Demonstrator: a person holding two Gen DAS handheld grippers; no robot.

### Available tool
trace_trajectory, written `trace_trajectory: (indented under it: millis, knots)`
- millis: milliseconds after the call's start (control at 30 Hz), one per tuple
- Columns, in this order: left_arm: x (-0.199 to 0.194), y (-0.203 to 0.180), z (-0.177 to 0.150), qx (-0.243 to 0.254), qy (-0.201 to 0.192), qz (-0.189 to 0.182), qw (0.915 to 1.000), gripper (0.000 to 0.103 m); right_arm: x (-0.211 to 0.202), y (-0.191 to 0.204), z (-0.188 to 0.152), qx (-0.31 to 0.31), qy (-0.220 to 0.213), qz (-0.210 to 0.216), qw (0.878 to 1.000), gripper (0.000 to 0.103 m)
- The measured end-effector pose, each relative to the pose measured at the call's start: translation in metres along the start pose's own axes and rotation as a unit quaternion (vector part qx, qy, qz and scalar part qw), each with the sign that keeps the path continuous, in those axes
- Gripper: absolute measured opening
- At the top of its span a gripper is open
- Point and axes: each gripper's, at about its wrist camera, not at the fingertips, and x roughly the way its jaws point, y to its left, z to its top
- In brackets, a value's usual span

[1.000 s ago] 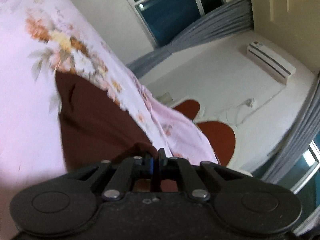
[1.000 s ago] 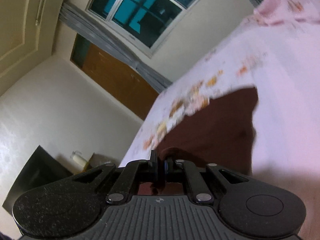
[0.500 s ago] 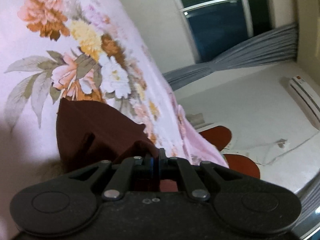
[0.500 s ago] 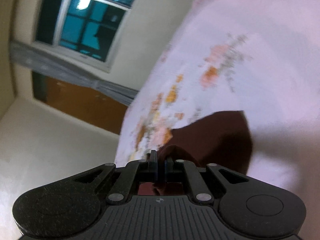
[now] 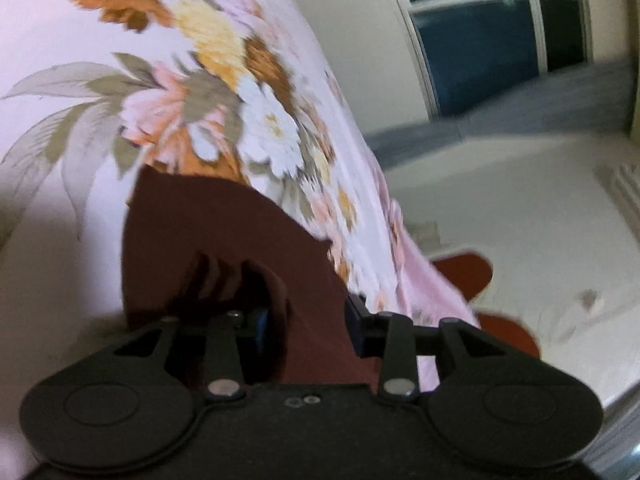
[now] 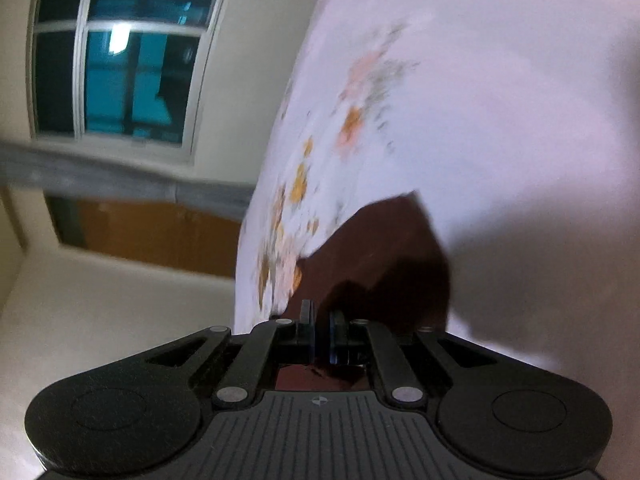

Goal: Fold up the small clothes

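A small dark maroon garment (image 5: 208,240) lies on a pink floral bedsheet (image 5: 80,40). My left gripper (image 5: 308,324) is open, its jaws spread wide over the garment's near edge with cloth lying between them. In the right wrist view the same garment (image 6: 384,252) shows on the sheet (image 6: 500,120). My right gripper (image 6: 320,332) is shut on a fold of the garment at its near edge.
The bed edge runs along a cream wall with a dark window (image 5: 500,32) and grey curtain (image 5: 520,120). An air conditioner (image 5: 628,184) and orange-red rounded shapes (image 5: 464,272) show to the right. A brown wooden panel (image 6: 152,236) sits below a window (image 6: 116,52).
My left gripper has opened and let go of the garment's edge. Both grippers have lowered closer to the sheet. The right gripper stays shut on the cloth.
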Motion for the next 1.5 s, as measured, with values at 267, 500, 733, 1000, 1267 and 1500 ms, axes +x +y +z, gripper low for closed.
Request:
trace_trajectory:
  millis: [267, 500, 733, 1000, 1267, 1500]
  knots:
    - [-0.005, -0.007, -0.004, 0.007, -0.007, -0.034, 0.9994, 0.003, -0.009, 0.015, -0.004, -0.049, 0.005, -0.028, 0.998, 0.007]
    - [0.03, 0.018, 0.022, -0.099, -0.038, -0.058, 0.9927, 0.004, 0.022, -0.005, 0.015, 0.052, -0.022, 0.026, 0.998, 0.007]
    - [0.049, 0.053, 0.031, -0.166, -0.078, -0.022, 0.9828, 0.019, 0.04, -0.039, 0.033, 0.144, -0.075, 0.036, 0.986, 0.04]
    - [-0.015, 0.036, 0.026, -0.077, -0.111, 0.009, 0.9908, 0.045, -0.001, 0.0, 0.026, 0.001, -0.085, -0.033, 0.996, 0.074]
    - [0.007, -0.029, 0.024, 0.167, -0.029, 0.124, 0.9778, 0.042, 0.013, 0.041, 0.004, -0.161, -0.089, -0.1, 0.978, 0.073]
    - [0.057, -0.051, 0.022, 0.358, 0.017, 0.184, 0.9151, 0.042, 0.054, 0.052, 0.014, -0.285, -0.05, -0.158, 0.944, 0.069]
